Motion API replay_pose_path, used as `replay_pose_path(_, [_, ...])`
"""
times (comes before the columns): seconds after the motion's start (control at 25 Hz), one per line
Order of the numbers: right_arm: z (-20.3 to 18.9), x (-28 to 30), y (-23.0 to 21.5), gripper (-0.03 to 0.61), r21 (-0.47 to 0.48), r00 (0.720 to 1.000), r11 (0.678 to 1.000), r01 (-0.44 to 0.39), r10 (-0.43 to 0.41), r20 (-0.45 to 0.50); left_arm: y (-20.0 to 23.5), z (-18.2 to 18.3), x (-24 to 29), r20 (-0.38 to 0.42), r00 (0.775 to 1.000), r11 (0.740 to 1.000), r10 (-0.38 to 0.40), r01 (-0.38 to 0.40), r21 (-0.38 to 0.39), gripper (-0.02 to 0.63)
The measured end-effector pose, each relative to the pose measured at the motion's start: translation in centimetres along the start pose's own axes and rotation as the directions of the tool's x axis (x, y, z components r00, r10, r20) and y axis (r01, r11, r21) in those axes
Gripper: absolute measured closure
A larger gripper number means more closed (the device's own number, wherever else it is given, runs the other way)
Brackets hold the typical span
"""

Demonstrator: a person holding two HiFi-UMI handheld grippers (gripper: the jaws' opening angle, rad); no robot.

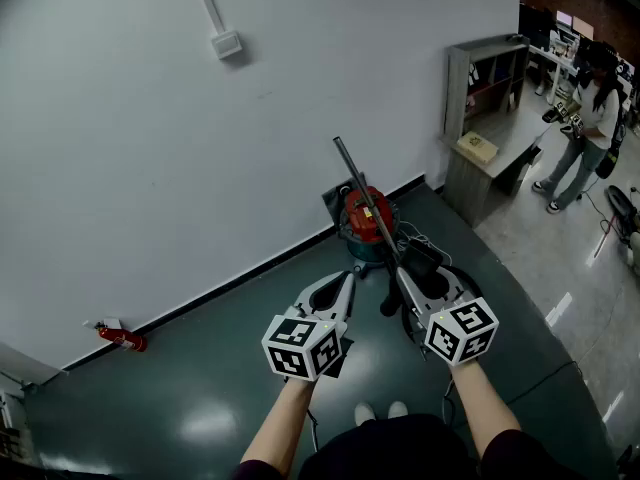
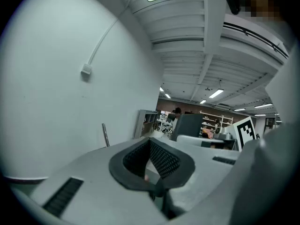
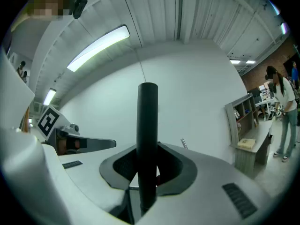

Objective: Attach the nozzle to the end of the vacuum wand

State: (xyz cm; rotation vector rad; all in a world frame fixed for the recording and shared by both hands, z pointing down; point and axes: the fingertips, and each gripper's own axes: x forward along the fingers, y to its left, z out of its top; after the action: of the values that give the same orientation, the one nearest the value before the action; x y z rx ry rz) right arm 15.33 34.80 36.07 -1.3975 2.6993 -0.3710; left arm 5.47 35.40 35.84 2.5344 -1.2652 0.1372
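Observation:
A red vacuum canister (image 1: 366,218) stands on the dark floor by the white wall. Its metal wand (image 1: 362,194) leans up toward the wall, and its tip (image 3: 184,143) shows beyond my right jaws. My right gripper (image 1: 401,274) is shut on a black nozzle tube (image 3: 147,135), which stands upright between the pads; the nozzle (image 1: 420,260) sits just right of the wand's lower part. My left gripper (image 1: 347,278) is shut and empty, held left of the right one and short of the canister. From the left gripper view the wand tip (image 2: 105,135) rises beyond the closed jaws.
A red fire extinguisher (image 1: 122,338) lies at the wall's foot on the left. A grey shelf unit (image 1: 485,78) and a low desk (image 1: 492,160) stand at the right, with a person (image 1: 590,128) beyond them. A black hose (image 1: 462,274) coils on the floor by my right gripper.

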Motion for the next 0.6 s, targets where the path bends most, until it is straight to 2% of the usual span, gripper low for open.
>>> replay_pose_path(0.32, [-0.7, 0.6, 0.5, 0.486, 0.014, 1.000, 1.000, 0.009, -0.009, -0.011, 0.7, -0.5, -0.4, -0.006, 1.000, 1.000, -0.015, 0.015, -0.008, 0.612])
replay_pose_path(0.6, [-2.0, 2.4, 1.2, 0.486, 0.021, 0.999, 0.999, 0.043, -0.042, -0.029, 3.6, -0.8, -0.9, -0.011, 1.000, 0.999, -0.024, 0.024, -0.022, 0.612])
